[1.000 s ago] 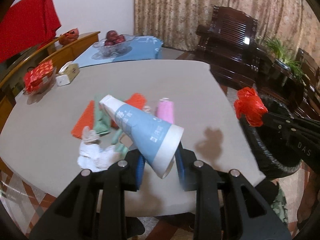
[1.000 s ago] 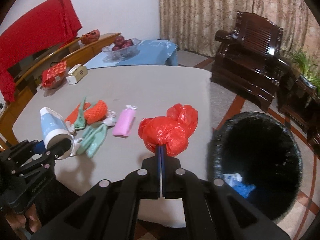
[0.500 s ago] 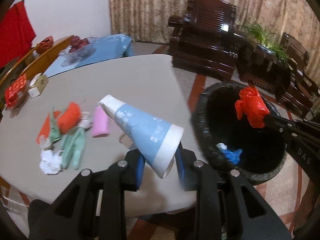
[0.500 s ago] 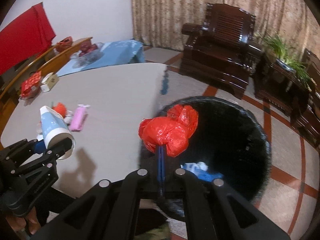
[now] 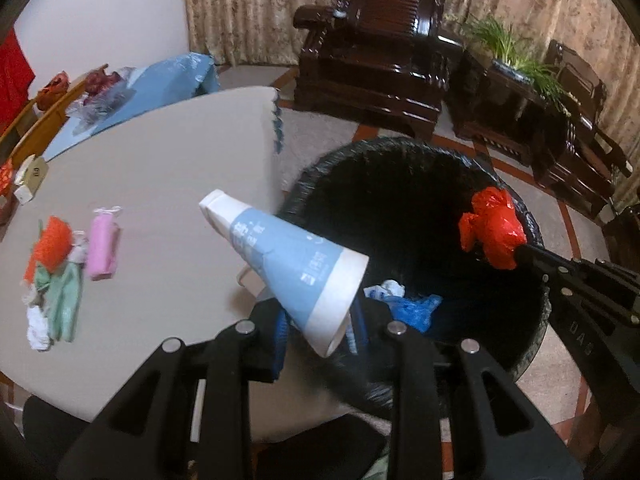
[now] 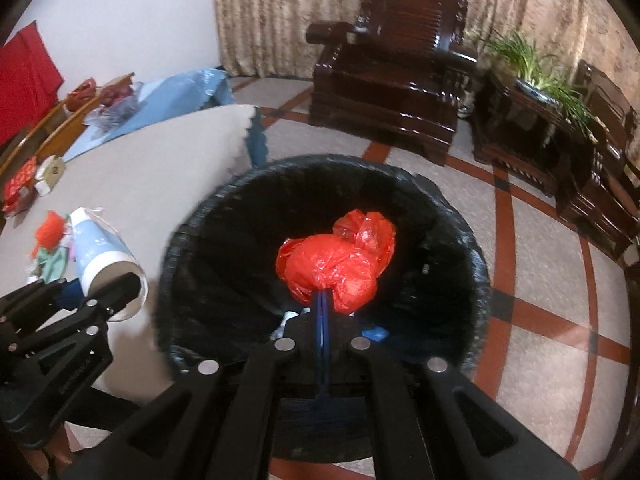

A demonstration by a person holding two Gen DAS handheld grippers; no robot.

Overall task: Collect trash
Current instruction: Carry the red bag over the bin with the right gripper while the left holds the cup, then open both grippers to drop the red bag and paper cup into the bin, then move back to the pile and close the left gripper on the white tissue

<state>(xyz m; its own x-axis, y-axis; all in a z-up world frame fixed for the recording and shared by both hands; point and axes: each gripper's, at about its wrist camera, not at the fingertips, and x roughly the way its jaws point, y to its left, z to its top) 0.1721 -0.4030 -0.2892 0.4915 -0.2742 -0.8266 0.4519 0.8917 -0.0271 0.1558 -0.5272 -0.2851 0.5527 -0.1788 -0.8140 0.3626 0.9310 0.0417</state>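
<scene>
My left gripper (image 5: 318, 320) is shut on a blue and white paper cup (image 5: 288, 264), held at the near left rim of the black-lined trash bin (image 5: 532, 332). The cup also shows in the right wrist view (image 6: 102, 258). My right gripper (image 6: 322, 300) is shut on a crumpled red plastic bag (image 6: 340, 260), held over the open bin (image 6: 188, 248). The bag also shows in the left wrist view (image 5: 490, 232). Blue and white scraps (image 5: 408, 300) lie inside the bin. More trash stays on the grey table (image 5: 160, 168): a pink roll (image 5: 103, 244), an orange wrapper (image 5: 50, 242), green scraps (image 5: 62, 304), white paper (image 5: 36, 322).
Dark wooden armchairs (image 6: 392, 64) and a plant stand (image 6: 536, 80) stand beyond the bin on a tiled floor. A blue cloth with a fruit bowl (image 5: 104, 88) and a small box (image 5: 30, 176) sit at the table's far side.
Both grippers swung right from above the table to the bin. The red bag now hangs over the bin's opening and the cup is at its rim. Both grips unchanged.
</scene>
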